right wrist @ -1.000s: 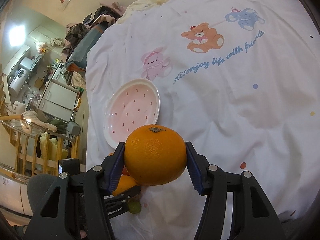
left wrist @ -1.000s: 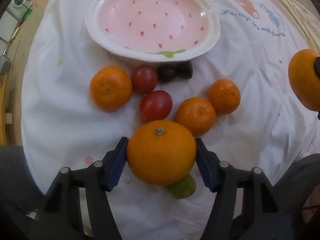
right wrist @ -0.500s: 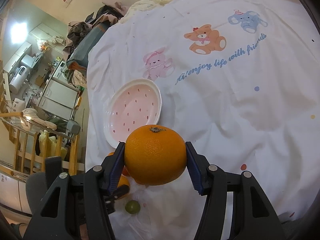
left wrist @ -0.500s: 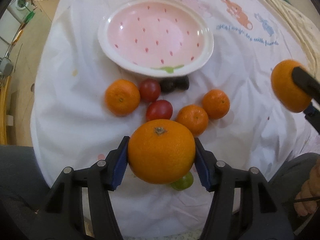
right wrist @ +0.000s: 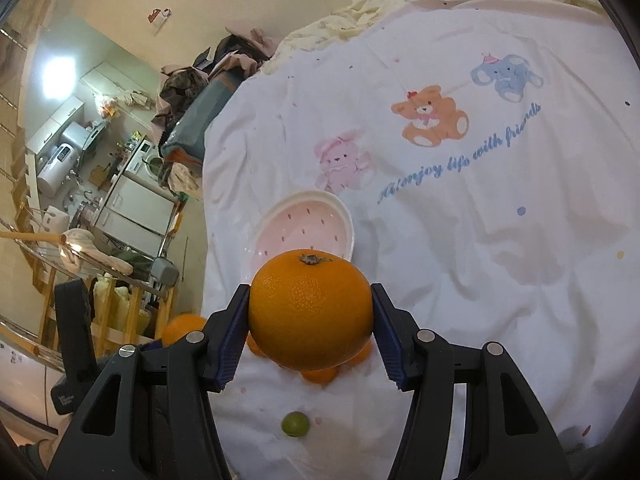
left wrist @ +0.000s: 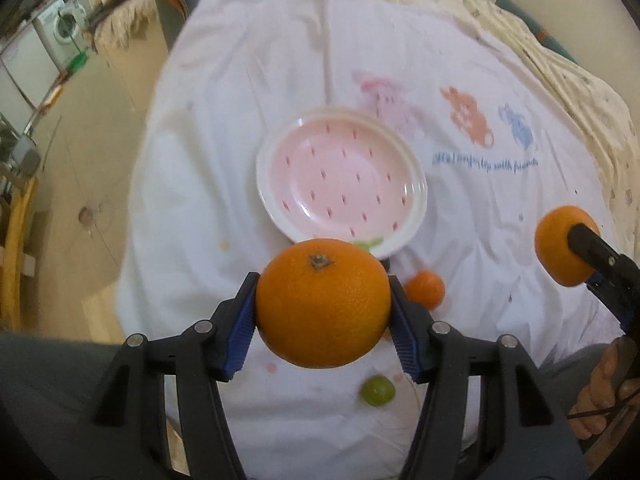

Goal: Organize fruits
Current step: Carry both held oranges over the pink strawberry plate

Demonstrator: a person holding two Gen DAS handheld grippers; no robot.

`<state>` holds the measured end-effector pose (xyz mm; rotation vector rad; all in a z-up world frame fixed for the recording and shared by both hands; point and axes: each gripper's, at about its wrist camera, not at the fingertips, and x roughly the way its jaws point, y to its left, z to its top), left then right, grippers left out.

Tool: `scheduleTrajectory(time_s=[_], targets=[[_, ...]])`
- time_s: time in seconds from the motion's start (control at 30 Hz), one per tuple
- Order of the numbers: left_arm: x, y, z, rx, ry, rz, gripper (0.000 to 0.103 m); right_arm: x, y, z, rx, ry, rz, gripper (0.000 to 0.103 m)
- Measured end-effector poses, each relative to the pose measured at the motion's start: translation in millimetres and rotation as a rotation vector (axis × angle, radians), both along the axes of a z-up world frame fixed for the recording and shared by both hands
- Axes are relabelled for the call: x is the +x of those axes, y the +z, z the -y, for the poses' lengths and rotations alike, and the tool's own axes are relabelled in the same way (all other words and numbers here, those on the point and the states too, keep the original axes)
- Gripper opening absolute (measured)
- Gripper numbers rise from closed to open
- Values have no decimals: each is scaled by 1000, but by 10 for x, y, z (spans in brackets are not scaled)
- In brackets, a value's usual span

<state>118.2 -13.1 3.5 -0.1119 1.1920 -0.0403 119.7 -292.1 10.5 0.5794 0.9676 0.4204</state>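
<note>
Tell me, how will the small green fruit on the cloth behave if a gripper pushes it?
The green fruit looks round and smooth, so it would probably roll. The wrinkled white cloth may stop it soon.

L gripper tilted steeply down, jaws clamped on orange; R gripper likewise, second orange.

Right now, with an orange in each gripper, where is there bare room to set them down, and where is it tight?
The pink plate is bare inside, so it is the obvious landing spot. The white sheet is also clear from the plate across to the cartoon animals print. It is crowded just in front of the plate, where small oranges cluster, with a green fruit nearer.
</note>
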Motion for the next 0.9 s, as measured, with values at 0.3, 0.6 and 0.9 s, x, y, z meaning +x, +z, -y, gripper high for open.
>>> scheduleTrajectory(time_s=[0.3,0.6,0.9], targets=[[373,173,-41,30,-12,49,56,227,223,-129,-20,14,39,60],[756,126,18,54,-44,55,56,690,162,-282,-58,19,31,60],[1171,-144,98,92,-66,26,56,1135,-83,-373,-90,28,-15,60]])
